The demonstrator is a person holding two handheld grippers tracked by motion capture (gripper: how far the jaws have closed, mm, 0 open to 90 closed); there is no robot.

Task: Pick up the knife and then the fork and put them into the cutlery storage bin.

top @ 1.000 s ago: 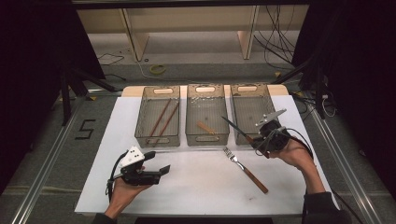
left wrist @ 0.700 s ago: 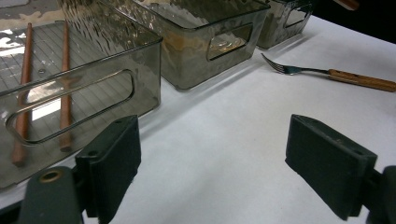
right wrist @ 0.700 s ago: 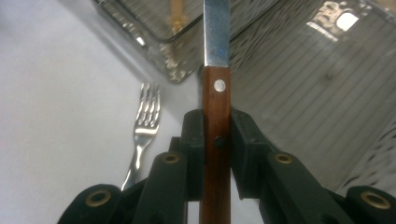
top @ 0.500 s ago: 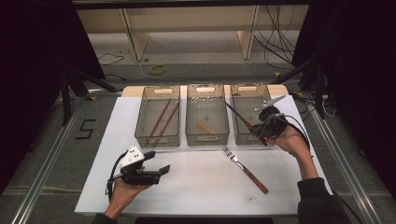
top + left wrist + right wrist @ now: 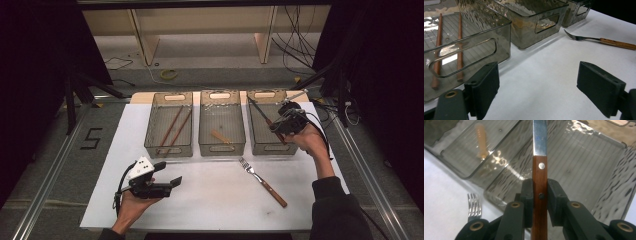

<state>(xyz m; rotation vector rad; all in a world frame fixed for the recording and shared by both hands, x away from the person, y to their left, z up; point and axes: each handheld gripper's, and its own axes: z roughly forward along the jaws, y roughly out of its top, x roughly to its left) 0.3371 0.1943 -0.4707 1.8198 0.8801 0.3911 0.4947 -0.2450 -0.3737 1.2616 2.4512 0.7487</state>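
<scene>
A wooden-handled knife (image 5: pixel 540 173) is clamped by its handle between the jaws of the right gripper (image 5: pixel 286 121), its blade reaching ahead of the jaws over the rightmost bin (image 5: pixel 267 145). A fork (image 5: pixel 262 182) lies on the table below that gripper. The left gripper (image 5: pixel 167 180) is held with its jaws wide apart, nothing between them.

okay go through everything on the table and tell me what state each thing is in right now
Knife: clamped by its wooden handle in the right tool, blade over the right bin.
Left tool: open, nothing between its pads.
Fork: lying flat on the table.
Chopsticks: lying in the left bin.
Middle bin: holds one small wooden piece.
</scene>
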